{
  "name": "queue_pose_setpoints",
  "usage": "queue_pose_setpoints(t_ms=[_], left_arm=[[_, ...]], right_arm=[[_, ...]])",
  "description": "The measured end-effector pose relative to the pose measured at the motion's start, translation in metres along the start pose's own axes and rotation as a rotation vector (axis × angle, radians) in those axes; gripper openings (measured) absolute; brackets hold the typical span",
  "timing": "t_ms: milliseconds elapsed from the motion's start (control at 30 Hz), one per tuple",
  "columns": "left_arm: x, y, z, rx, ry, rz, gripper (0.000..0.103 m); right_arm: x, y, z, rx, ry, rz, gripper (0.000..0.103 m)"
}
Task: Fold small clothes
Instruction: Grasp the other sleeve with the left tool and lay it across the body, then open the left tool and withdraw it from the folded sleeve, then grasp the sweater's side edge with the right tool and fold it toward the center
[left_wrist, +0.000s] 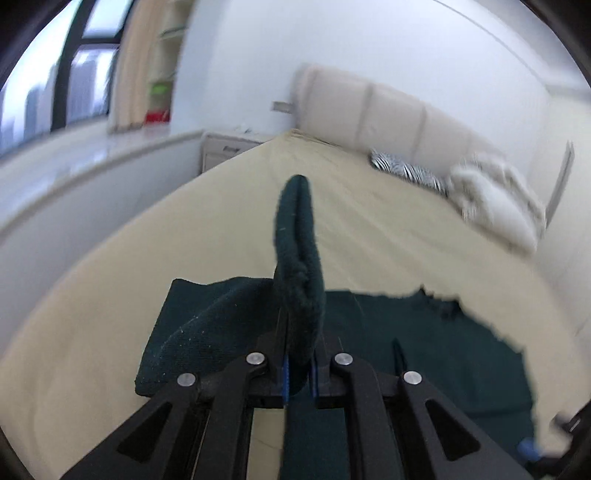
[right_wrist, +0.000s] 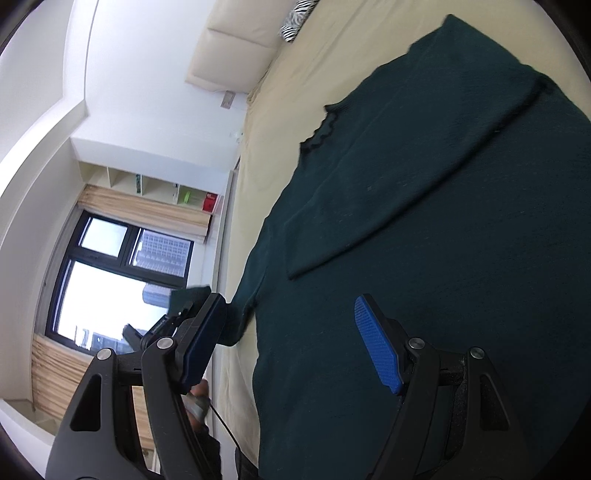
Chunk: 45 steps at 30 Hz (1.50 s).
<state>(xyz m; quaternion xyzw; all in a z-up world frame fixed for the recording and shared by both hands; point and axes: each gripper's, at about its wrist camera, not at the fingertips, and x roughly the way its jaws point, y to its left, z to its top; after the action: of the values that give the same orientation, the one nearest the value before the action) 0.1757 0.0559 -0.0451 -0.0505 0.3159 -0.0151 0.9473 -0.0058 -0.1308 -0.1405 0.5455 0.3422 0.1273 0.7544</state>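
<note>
Left wrist view: bare bed (left_wrist: 229, 236) stretches wide beyond the green sweater (left_wrist: 436, 354), which lies flat near its front edge. Left gripper (left_wrist: 299, 373) is clamped on a sweater fold that stands upright; right gripper (right_wrist: 291, 347) hangs open over the sweater's edge.

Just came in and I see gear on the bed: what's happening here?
A person with a gripper in each hand is folding a dark green sweater spread on the bed. The left gripper is shut on a fold of the knit, which sticks up between its fingers. The right gripper is open above the sweater, nothing between its blue pads. One sleeve already lies across the body.
</note>
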Motion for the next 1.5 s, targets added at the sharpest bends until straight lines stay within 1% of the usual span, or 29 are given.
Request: queue_pose_setpoints(t_ms=[33, 67, 133, 167, 267, 300, 400, 467, 533, 600, 667, 700, 767, 800, 833, 867, 900, 933, 967, 1000, 1033, 1067, 1100, 1133, 1233, 1367, 1500], left_arm=[[0.003, -0.039, -0.016, 0.152, -0.008, 0.058, 0.010], [0.005, -0.069, -0.034, 0.260, -0.024, 0.092, 0.010], [0.011, -0.096, -0.059, 0.359, -0.034, 0.111, 0.010], [0.008, -0.103, -0.074, 0.392, -0.036, 0.118, 0.010], [0.008, -0.116, -0.093, 0.492, -0.035, 0.137, 0.010], [0.003, -0.117, -0.100, 0.503, -0.034, 0.139, 0.010], [-0.003, -0.115, -0.110, 0.506, -0.034, 0.146, 0.010], [-0.005, -0.114, -0.108, 0.504, -0.046, 0.151, 0.010], [-0.012, -0.109, -0.118, 0.513, -0.050, 0.155, 0.010], [-0.013, -0.108, -0.122, 0.520, -0.047, 0.153, 0.012], [-0.012, -0.108, -0.125, 0.522, -0.038, 0.154, 0.013], [-0.013, -0.107, -0.129, 0.521, -0.036, 0.152, 0.013], [-0.012, -0.106, -0.128, 0.516, -0.032, 0.149, 0.013], [-0.012, -0.105, -0.129, 0.514, -0.031, 0.149, 0.013], [-0.011, -0.104, -0.127, 0.511, -0.027, 0.148, 0.013], [-0.012, -0.105, -0.129, 0.507, -0.025, 0.147, 0.013], [-0.012, -0.104, -0.128, 0.502, -0.020, 0.141, 0.014], [-0.013, -0.104, -0.130, 0.500, -0.016, 0.131, 0.018], [-0.013, -0.105, -0.130, 0.499, -0.011, 0.119, 0.020], [-0.012, -0.104, -0.127, 0.497, -0.006, 0.100, 0.026], [-0.014, -0.104, -0.126, 0.495, -0.002, 0.074, 0.034], [-0.017, -0.104, -0.125, 0.488, -0.002, 0.049, 0.039], [-0.021, -0.103, -0.123, 0.470, -0.003, 0.014, 0.047], [-0.024, -0.101, -0.121, 0.452, -0.004, -0.016, 0.051], [-0.034, -0.093, -0.112, 0.380, 0.006, -0.109, 0.052], [-0.036, -0.076, -0.105, 0.309, 0.025, -0.138, 0.052], [-0.028, -0.059, -0.102, 0.267, 0.068, -0.134, 0.052]], right_arm=[[0.002, -0.004, 0.003, 0.014, 0.003, -0.008, 0.072], [0.004, -0.008, 0.006, 0.028, 0.010, -0.020, 0.072], [0.012, -0.012, 0.012, 0.037, 0.027, -0.014, 0.072], [0.018, -0.012, 0.015, 0.040, 0.046, -0.003, 0.072], [0.039, -0.009, 0.022, 0.047, 0.095, 0.045, 0.072], [0.050, -0.007, 0.024, 0.051, 0.122, 0.062, 0.072], [0.087, -0.004, 0.029, 0.088, 0.215, 0.107, 0.072], [0.115, -0.004, 0.031, 0.119, 0.279, 0.131, 0.072], [0.137, -0.004, 0.031, 0.143, 0.317, 0.119, 0.071], [0.156, -0.002, 0.032, 0.162, 0.353, 0.130, 0.070], [0.172, 0.001, 0.035, 0.163, 0.376, 0.123, 0.060], [0.179, 0.004, 0.036, 0.157, 0.386, 0.120, 0.058], [0.191, 0.012, 0.038, 0.124, 0.415, 0.112, 0.042], [0.196, 0.016, 0.038, 0.099, 0.430, 0.094, 0.038], [0.199, 0.020, 0.036, 0.077, 0.442, 0.076, 0.030], [0.200, 0.023, 0.035, 0.054, 0.450, 0.061, 0.026], [0.201, 0.026, 0.036, 0.029, 0.452, 0.043, 0.022], [0.201, 0.028, 0.038, 0.010, 0.447, 0.025, 0.011], [0.199, 0.030, 0.041, -0.003, 0.435, 0.013, 0.008], [0.196, 0.033, 0.044, -0.017, 0.420, 0.006, 0.008], [0.192, 0.037, 0.045, -0.036, 0.406, -0.006, 0.007], [0.187, 0.041, 0.051, -0.063, 0.390, -0.022, 0.007], [0.181, 0.045, 0.056, -0.082, 0.380, -0.029, 0.007], [0.175, 0.048, 0.061, -0.101, 0.369, -0.037, 0.007], [0.150, 0.058, 0.084, -0.172, 0.327, -0.085, 0.007], [0.119, 0.053, 0.127, -0.224, 0.261, -0.202, 0.007], [0.107, 0.035, 0.163, -0.236, 0.225, -0.319, 0.007]])
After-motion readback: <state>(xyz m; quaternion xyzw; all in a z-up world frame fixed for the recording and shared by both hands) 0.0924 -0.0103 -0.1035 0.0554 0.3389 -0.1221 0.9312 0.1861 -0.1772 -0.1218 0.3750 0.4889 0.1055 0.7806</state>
